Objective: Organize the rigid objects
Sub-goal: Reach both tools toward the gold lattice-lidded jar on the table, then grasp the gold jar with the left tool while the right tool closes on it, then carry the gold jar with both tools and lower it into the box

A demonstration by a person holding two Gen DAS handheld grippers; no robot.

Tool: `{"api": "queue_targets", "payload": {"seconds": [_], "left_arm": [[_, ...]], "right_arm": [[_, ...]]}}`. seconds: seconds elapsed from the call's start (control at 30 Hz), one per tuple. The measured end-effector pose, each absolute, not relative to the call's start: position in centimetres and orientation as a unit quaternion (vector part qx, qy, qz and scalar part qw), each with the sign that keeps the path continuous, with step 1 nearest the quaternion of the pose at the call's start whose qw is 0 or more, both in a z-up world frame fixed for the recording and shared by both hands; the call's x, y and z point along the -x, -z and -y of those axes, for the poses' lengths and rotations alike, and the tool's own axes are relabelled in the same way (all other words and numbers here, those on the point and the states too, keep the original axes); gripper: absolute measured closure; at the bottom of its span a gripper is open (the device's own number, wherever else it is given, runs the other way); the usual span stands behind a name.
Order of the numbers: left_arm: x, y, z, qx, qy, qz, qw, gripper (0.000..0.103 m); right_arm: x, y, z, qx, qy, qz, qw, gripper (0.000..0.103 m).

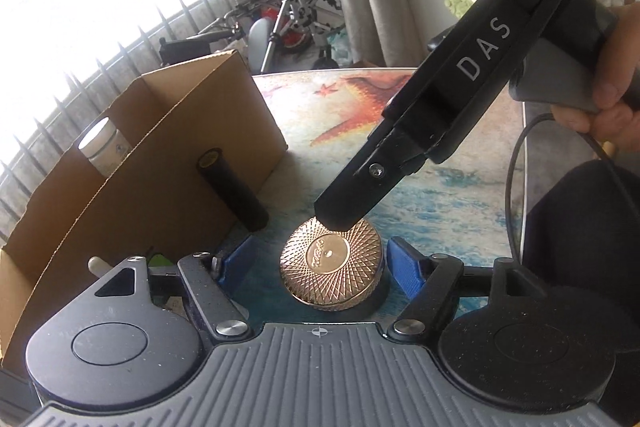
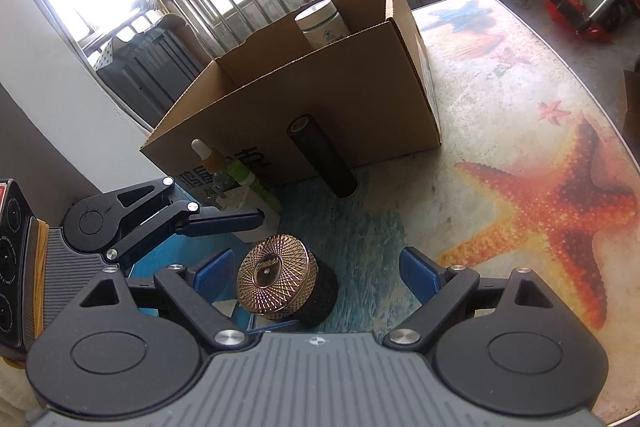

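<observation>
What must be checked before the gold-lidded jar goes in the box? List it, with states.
1. The jar upright on the table: ok.
2. The left tool open, pads off the jar: ok.
3. The right tool open, jar between its pads: ok.
4. The right tool centred on the jar: not ok, jar sits near one pad.
5. Path to the box clear: not ok, the black tube stands before it.
6. Room inside the box: cannot tell.

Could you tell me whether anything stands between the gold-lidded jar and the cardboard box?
Yes: a black cylinder stands upright just in front of the near wall of the cardboard box, roughly between it and the gold-lidded jar. Lifting the jar over the cylinder and wall should probably clear both.
</observation>
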State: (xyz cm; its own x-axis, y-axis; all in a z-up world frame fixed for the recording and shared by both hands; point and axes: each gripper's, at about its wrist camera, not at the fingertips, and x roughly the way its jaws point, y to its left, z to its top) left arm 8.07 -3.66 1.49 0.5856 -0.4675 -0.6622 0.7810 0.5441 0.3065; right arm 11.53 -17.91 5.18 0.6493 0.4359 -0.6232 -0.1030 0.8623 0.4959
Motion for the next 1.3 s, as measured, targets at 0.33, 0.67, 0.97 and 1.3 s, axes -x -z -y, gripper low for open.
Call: {"api": "queue_targets", "payload": {"seconds": [0.33,0.67,0.97,1.3], "left_arm": [[-10.4,1.0,2.5,-0.169,0.378,-0.319,0.853,0.016],[-11.2,2.0,1.8,-0.118,0.388,-0.304,0.862,0.047],[-10.7,1.9,2.0,-0.106,0.394,-0.302,0.862,0.047],[-9.5,0.7,2.3,-0.116,0.398,-0.287,0.863,0.047]], "right_arm": [[-11.3,-6.8,17.7,-0.19,-0.175,-0.389,0.884,0.008],[-12.6,-5.3,16.8,-0.183,-0.199,-0.419,0.866,0.008],[-13.2,-4.1,14.9,-0.154,-0.213,-0.442,0.858,0.01],[-12.0,-4.1,14.4,-0.136,-0.214,-0.432,0.866,0.032]]}}
